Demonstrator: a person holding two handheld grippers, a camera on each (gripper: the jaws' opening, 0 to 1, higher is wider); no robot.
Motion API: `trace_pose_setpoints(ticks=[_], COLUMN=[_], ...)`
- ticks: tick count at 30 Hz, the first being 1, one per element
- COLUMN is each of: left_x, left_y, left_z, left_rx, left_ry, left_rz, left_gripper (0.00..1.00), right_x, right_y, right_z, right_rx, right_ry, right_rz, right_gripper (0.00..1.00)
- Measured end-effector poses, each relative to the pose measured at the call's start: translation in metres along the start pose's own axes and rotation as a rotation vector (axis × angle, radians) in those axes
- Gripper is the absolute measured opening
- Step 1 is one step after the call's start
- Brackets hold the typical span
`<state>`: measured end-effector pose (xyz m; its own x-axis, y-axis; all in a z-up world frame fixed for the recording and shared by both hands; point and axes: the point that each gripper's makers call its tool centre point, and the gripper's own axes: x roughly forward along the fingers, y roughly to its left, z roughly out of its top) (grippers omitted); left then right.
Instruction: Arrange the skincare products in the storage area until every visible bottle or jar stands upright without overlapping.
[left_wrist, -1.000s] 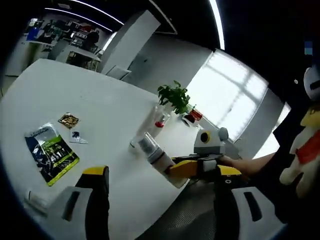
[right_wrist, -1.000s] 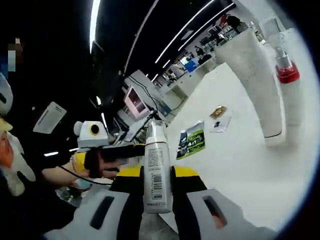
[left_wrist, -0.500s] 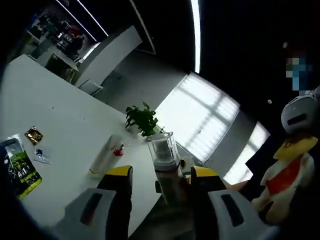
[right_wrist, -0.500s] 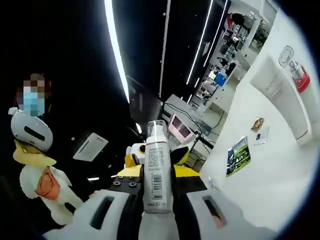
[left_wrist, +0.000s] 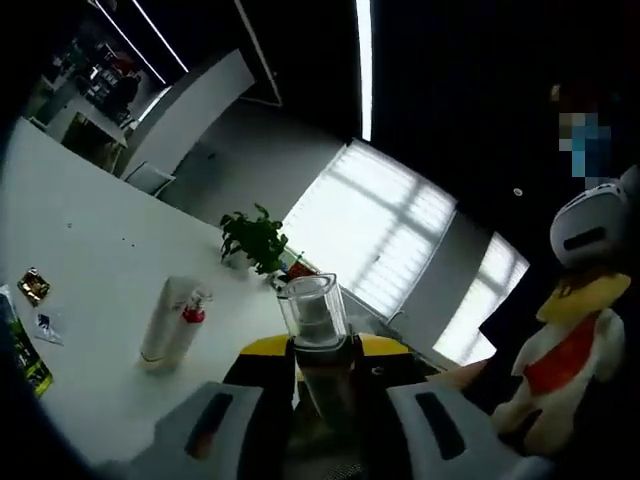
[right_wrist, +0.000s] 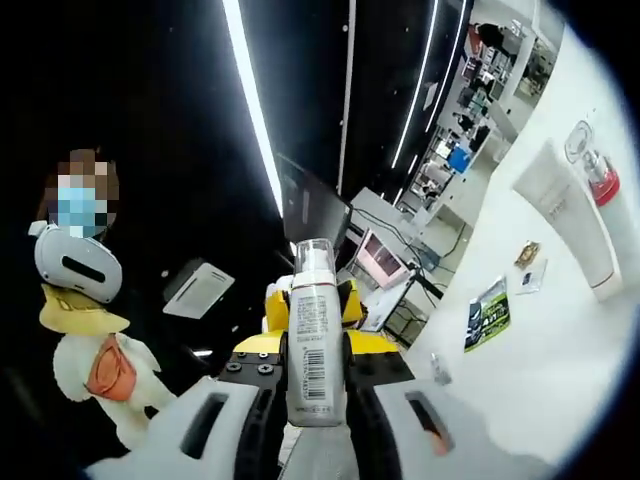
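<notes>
The bottle stood lengthwise between both grippers, right gripper clamping it, left gripper closed around its capped end.

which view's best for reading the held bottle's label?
Right gripper view: the bottle faces the camera with its barcode and print between the jaws. Left gripper view gives mainly its clear cap, the body dark below.

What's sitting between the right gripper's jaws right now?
A white pump bottle with a clear cap and barcode label, clamped upright between the right gripper jaws, in the right gripper view.
</notes>
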<state>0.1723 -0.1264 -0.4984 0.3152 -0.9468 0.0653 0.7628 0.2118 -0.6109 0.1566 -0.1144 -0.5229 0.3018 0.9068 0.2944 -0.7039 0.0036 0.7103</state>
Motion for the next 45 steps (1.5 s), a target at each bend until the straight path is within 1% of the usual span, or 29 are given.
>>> trace_pose_setpoints(ticks=[1, 2, 3, 4, 5, 6, 7, 8, 9, 10, 11, 12, 13, 14, 15, 17, 20, 24, 28, 30, 31, 32, 33, 34, 36, 37, 40, 45], left_x=[0.002, 0.003, 0.006, 0.008, 0.013, 0.017, 0.022, 0.026, 0.029, 0.035, 0.038, 0.042, 0.046, 0.049, 0.053, 0.059, 0.064, 0.066, 0.069, 0.071, 0.072, 0.073, 0.075, 0.076, 0.079, 0.08, 0.084, 0.086], left_y=[0.004, 0.004, 0.006, 0.008, 0.007, 0.005, 0.003, 0.002, 0.002, 0.0, 0.0, -0.001, 0.0, 0.0, -0.002, -0.001, 0.003, 0.009, 0.013, 0.014, 0.016, 0.017, 0.018, 0.016, 0.021, 0.022, 0.031, 0.046], left_z=[-0.002, -0.003, -0.004, -0.005, -0.005, -0.007, -0.009, -0.01, -0.012, -0.015, -0.016, -0.017, -0.018, -0.017, -0.017, -0.016, -0.016, -0.016, -0.026, -0.032, -0.034, -0.034, -0.037, -0.04, -0.041, -0.042, -0.047, -0.059], left_rx=[-0.014, -0.013, 0.02, 0.041, 0.051, 0.065, 0.112, 0.145, 0.171, 0.217, 0.252, 0.29, 0.344, 0.376, 0.391, 0.382, 0.397, 0.414, 0.449, 0.47, 0.513, 0.515, 0.553, 0.561, 0.596, 0.597, 0.6, 0.599], left_ry=[0.017, 0.023, 0.042, 0.055, 0.069, 0.089, 0.116, 0.132, 0.161, 0.208, 0.24, 0.267, 0.304, 0.314, 0.324, 0.33, 0.345, 0.359, 0.396, 0.41, 0.417, 0.417, 0.428, 0.432, 0.421, 0.419, 0.41, 0.411], left_rz=[0.031, 0.033, 0.061, 0.084, 0.09, 0.083, 0.071, 0.072, 0.071, 0.066, 0.067, 0.063, 0.052, 0.041, 0.031, 0.032, 0.032, 0.034, 0.035, 0.022, 0.016, 0.025, 0.032, 0.028, 0.027, 0.027, 0.038, 0.058], left_gripper=[0.17, 0.17, 0.17, 0.16, 0.16, 0.16, 0.16, 0.16, 0.16, 0.16, 0.16, 0.16, 0.16, 0.16, 0.16, 0.16, 0.16, 0.16, 0.15, 0.15, 0.15, 0.15, 0.15, 0.15, 0.15, 0.15, 0.15, 0.15], right_x=[-0.004, -0.007, -0.008, -0.012, -0.012, -0.015, -0.016, -0.018, -0.02, -0.023, -0.026, -0.029, -0.032, -0.034, -0.036, -0.042, -0.051, -0.056, -0.056, -0.057, -0.057, -0.059, -0.061, -0.062, -0.064, -0.065, -0.069, -0.074], right_y=[-0.005, -0.007, -0.01, -0.015, -0.016, -0.015, -0.016, -0.018, -0.019, -0.021, -0.023, -0.024, -0.025, -0.026, -0.026, -0.029, -0.035, -0.039, -0.043, -0.048, -0.049, -0.057, -0.06, -0.063, -0.069, -0.073, -0.083, -0.101], right_z=[0.001, 0.001, 0.003, 0.006, 0.006, 0.001, 0.0, 0.0, -0.001, -0.001, -0.001, 0.0, 0.001, 0.002, 0.004, 0.007, 0.013, 0.02, 0.021, 0.017, 0.014, 0.015, 0.016, 0.016, 0.018, 0.019, 0.018, 0.009], right_rx=[-0.042, -0.093, -0.132, -0.213, -0.24, -0.356, -0.364, -0.405, -0.446, -0.482, -0.514, -0.532, -0.566, -0.584, -0.595, -0.605, -0.634, -0.644, -0.651, -0.671, -0.675, -0.694, -0.724, -0.739, -0.764, -0.779, -0.79, -0.801], right_ry=[0.011, 0.033, 0.043, 0.061, 0.073, 0.152, 0.167, 0.205, 0.235, 0.261, 0.297, 0.317, 0.347, 0.362, 0.373, 0.387, 0.418, 0.423, 0.435, 0.472, 0.493, 0.496, 0.506, 0.509, 0.5, 0.504, 0.51, 0.558], right_rz=[-0.038, -0.071, -0.099, -0.152, -0.162, -0.186, -0.195, -0.222, -0.238, -0.251, -0.27, -0.278, -0.286, -0.291, -0.29, -0.295, -0.314, -0.314, -0.304, -0.283, -0.268, -0.301, -0.309, -0.317, -0.344, -0.359, -0.39, -0.433], right_gripper=[0.21, 0.21, 0.21, 0.22, 0.23, 0.23, 0.23, 0.24, 0.24, 0.24, 0.24, 0.24, 0.24, 0.24, 0.24, 0.24, 0.26, 0.28, 0.27, 0.25, 0.23, 0.22, 0.22, 0.22, 0.22, 0.21, 0.21, 0.21])
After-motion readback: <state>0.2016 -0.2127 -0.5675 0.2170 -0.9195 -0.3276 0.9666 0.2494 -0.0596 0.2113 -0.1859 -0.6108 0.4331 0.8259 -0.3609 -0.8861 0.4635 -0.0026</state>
